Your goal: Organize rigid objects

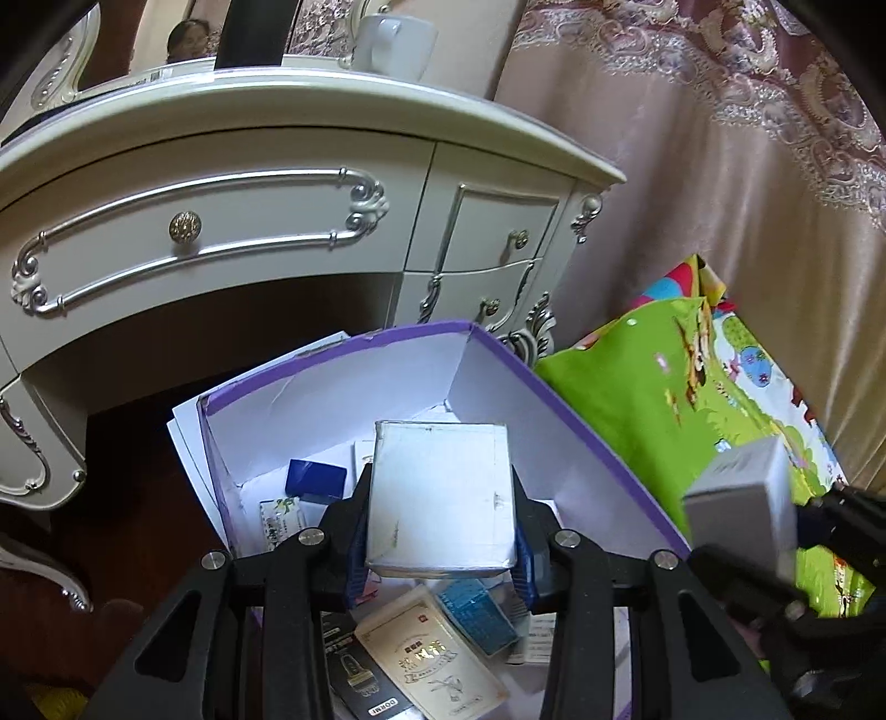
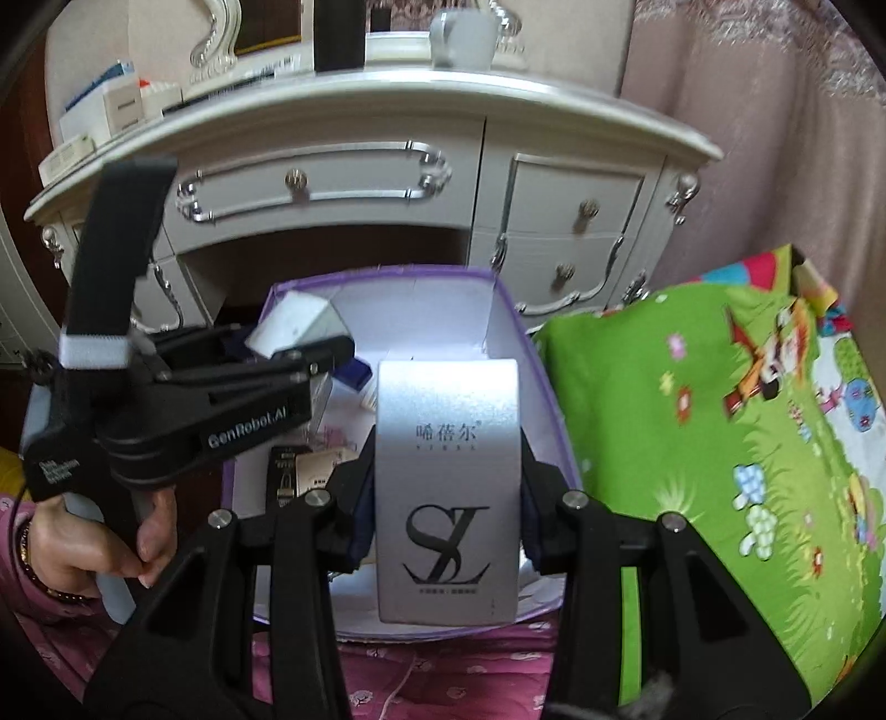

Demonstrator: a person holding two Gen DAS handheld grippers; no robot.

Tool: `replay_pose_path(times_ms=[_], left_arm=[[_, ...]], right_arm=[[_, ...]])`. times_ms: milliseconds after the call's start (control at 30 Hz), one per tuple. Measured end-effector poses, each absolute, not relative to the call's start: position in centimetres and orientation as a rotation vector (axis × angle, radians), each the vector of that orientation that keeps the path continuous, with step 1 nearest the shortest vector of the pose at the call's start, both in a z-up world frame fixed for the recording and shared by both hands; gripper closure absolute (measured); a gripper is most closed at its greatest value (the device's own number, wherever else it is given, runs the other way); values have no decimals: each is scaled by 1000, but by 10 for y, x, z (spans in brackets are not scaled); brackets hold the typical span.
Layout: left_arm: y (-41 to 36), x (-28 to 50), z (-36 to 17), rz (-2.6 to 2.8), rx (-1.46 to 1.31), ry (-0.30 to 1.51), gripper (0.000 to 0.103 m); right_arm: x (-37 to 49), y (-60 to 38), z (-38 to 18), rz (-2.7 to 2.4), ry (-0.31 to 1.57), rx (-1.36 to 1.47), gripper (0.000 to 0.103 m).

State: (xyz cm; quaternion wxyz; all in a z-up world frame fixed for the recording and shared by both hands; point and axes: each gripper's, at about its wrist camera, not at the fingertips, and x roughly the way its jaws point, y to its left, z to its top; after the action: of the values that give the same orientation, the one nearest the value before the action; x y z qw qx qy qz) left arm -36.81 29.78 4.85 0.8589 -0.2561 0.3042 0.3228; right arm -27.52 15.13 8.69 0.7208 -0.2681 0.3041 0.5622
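Observation:
My left gripper [image 1: 439,482] is shut on a plain white box [image 1: 443,531] and holds it over an open purple-rimmed carton [image 1: 332,387] with white walls. Several small packets and a blue card [image 1: 315,481] lie on the carton's floor. In the right wrist view, my right gripper [image 2: 446,448] is shut on a silver box [image 2: 448,498] printed with a black "SL" logo, above the near part of the carton [image 2: 509,332]. The left gripper [image 2: 310,338] with its white box [image 2: 296,327] reaches in from the left. The silver box [image 1: 742,498] also shows at the right edge of the left wrist view.
A white dresser [image 1: 221,183] with silver-trimmed drawers stands just behind the carton, with a white mug [image 1: 393,44] on top. A green cartoon play mat [image 2: 692,443] is folded to the right, and a curtain [image 1: 692,166] hangs behind it. A hand [image 2: 111,543] grips the left handle over a pink quilt [image 2: 443,664].

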Motion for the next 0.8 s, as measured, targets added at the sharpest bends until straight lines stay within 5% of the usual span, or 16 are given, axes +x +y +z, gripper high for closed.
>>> replay_pose_path(times_ms=[567,600,633,700,800], left_arm=[[296,-366,59,717,-479,636,59],[295,-366,63,730,-466,635,45],[295,-366,67,743,-456,628,20],[293,-369,73,757,-438,590,0],[284,-369,87,813,-335,568,0]], right_arm=[[-286,159,63,1277,710,-596,57],[-283,157,64,1273,717,-577,54],[-281,157,63,1266,727,-565,43],[-273,153,63,1252,760,-534,21],[-267,145,65,1220,764,-512,14]])
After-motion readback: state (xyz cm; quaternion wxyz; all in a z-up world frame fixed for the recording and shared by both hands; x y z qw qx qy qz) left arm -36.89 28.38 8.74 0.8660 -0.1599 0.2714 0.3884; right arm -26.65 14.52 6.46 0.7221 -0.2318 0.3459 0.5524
